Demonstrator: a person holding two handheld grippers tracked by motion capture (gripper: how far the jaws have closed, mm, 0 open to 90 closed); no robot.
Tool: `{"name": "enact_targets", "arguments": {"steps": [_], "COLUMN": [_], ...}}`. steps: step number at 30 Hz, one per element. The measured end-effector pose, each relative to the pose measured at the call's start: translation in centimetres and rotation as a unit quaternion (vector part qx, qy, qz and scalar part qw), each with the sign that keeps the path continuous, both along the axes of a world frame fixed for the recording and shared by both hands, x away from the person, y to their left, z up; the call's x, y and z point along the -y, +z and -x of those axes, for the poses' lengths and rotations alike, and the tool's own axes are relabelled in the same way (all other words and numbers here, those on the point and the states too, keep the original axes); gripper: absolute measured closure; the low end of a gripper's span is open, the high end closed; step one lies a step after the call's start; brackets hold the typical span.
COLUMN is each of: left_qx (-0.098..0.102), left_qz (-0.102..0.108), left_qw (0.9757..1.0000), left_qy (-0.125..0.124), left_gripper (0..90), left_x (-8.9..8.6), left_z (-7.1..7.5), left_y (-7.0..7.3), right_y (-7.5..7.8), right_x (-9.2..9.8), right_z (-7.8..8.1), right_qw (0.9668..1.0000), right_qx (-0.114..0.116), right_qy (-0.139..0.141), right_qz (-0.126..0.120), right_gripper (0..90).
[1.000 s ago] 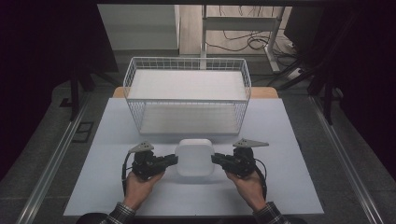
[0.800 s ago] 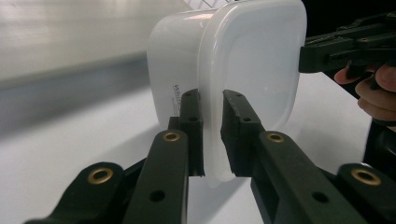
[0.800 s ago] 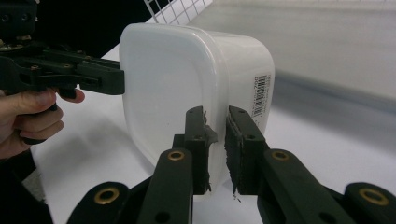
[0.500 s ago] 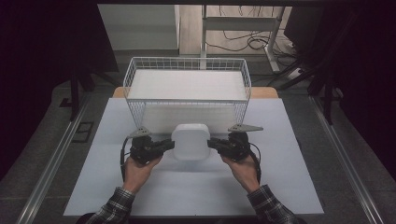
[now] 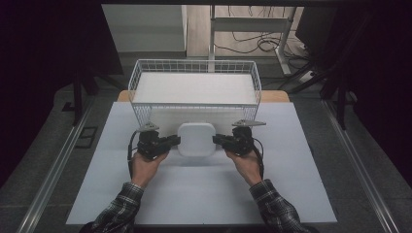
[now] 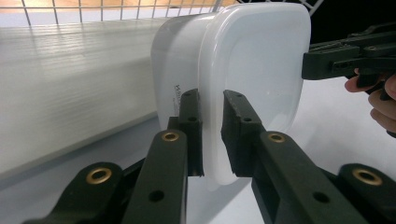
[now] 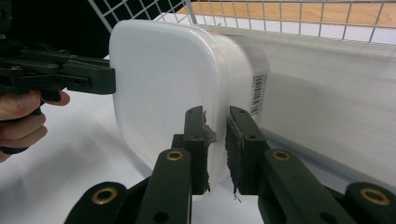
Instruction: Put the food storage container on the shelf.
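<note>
high view: above, facing forward-down, far | gripper views: close, facing inward | shared: white container (image 5: 196, 139)

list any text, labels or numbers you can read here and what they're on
No text here can be read in full.
Box, barcode sticker on its side, right gripper view: bars and tiny digits, too small to read.
Box side, left gripper view: a short vertical line of dark print, too blurred to read.
Basket, table and both grippers: no writing visible.
</note>
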State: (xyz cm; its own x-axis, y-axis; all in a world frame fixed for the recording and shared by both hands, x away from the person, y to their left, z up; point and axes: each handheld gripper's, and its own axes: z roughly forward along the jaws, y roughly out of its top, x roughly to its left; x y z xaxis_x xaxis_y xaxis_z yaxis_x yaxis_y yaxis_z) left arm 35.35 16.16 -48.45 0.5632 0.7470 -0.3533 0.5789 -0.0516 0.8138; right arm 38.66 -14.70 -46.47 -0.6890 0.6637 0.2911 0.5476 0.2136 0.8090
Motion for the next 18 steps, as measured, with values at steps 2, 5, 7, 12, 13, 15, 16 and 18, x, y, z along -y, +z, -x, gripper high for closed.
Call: {"name": "enact_targets", "arguments": {"steps": [2,5,7,12,13,15,16,18], "left_qx": [-0.002,-0.007,-0.007,-0.011,-0.011,-0.011,-0.011,-0.01], "left_qz": [0.001,0.002,0.001,-0.002,-0.002,-0.003,-0.005,0.006], "left_qw": [1.0,0.9999,0.9999,0.9999,0.9999,0.9998,0.9998,0.9998], "left_qy": [0.003,0.008,0.007,0.011,0.013,0.016,0.018,0.017], "left_gripper": [78.7,78.6,78.6,78.4,78.4,78.4,78.1,77.8], "left_x": [0.1,0.3,0.3,0.3,0.3,0.4,0.4,0.2], "left_z": [-0.1,-0.9,-1.1,-1.8,-2.0,-2.3,-2.4,-2.6], "left_y": [-0.1,-0.5,-0.6,-1.0,-1.1,-1.2,-1.2,-1.4], "right_y": [-0.2,-0.7,-0.8,-1.2,-1.3,-1.3,-1.3,-1.3], "right_x": [0.0,0.0,0.0,-0.2,-0.2,-0.4,-0.5,-0.6], "right_z": [-0.3,-1.1,-1.3,-2.1,-2.2,-2.6,-2.7,-2.9], "right_qw": [1.0,1.0,1.0,0.9999,0.9998,0.9997,0.9996,0.9997], "right_qx": [0.0,-0.006,-0.006,-0.01,-0.01,-0.013,-0.014,-0.017], "right_qy": [-0.003,-0.008,-0.008,-0.013,-0.014,-0.019,-0.02,-0.02], "right_qz": [0.0,0.001,0.001,0.005,0.005,0.009,0.012,0.005], "right_gripper": [77.9,77.7,77.7,77.5,77.4,77.2,77.2,77.1]}}
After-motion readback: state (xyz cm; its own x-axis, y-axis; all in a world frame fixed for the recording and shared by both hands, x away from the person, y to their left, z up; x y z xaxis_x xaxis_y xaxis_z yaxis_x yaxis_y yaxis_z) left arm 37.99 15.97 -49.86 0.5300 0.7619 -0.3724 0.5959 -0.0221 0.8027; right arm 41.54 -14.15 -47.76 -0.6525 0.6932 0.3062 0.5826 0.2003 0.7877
